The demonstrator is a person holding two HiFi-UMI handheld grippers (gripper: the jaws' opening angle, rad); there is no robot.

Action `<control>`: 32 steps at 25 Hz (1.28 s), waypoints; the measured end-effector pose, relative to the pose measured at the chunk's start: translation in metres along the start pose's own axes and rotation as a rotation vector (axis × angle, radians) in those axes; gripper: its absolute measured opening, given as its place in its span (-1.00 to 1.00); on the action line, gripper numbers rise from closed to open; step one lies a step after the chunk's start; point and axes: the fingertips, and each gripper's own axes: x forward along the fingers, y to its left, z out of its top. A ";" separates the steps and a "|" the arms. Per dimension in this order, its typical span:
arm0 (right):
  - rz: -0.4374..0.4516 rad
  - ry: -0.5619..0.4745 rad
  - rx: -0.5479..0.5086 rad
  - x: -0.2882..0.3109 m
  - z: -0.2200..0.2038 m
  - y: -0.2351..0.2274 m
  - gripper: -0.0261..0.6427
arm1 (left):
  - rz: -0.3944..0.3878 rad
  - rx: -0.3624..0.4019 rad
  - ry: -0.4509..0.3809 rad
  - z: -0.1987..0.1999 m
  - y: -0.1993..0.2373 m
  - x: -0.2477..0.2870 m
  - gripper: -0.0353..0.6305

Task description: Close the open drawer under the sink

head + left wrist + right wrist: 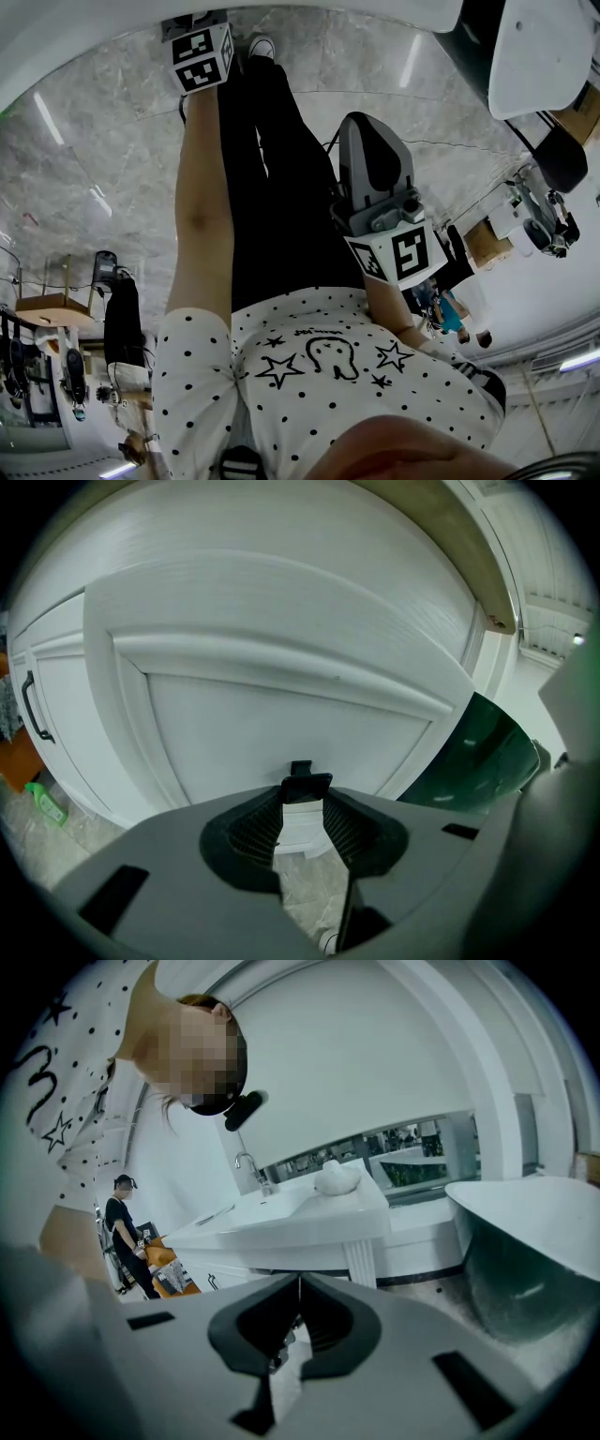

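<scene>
The white drawer front (281, 724) fills the left gripper view and stands out from the white cabinet (66, 714) around it. My left gripper (306, 787) is right up against the panel, its ribbed pads (255, 829) a little apart with the drawer's black handle (307, 786) filling the gap at their tips. In the head view its marker cube (202, 56) hangs low beside my leg. My right gripper (299, 1283) is shut on nothing, held at my hip (389, 234) and pointing away at a white sink counter (281, 1222) with a faucet (248, 1166).
A neighbouring cabinet door has a black bar handle (33, 705). A dark green tub (487, 761) stands right of the drawer; the right gripper view shows a tub (525, 1251) too. A person (127, 1232) stands far off. The floor is grey marble (112, 122).
</scene>
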 end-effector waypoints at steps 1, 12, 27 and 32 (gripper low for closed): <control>0.000 0.000 0.000 0.000 0.000 0.000 -0.88 | 0.000 0.002 -0.001 0.000 0.000 0.000 -0.49; 0.006 0.003 0.003 0.001 -0.003 -0.003 -0.88 | 0.006 -0.001 -0.012 0.007 -0.001 0.010 -0.50; 0.002 0.010 0.006 0.003 -0.004 -0.002 -0.88 | 0.001 0.013 -0.020 0.012 0.003 0.016 -0.50; 0.002 0.009 0.005 0.003 -0.002 -0.003 -0.88 | 0.002 0.017 -0.020 0.015 0.000 0.018 -0.49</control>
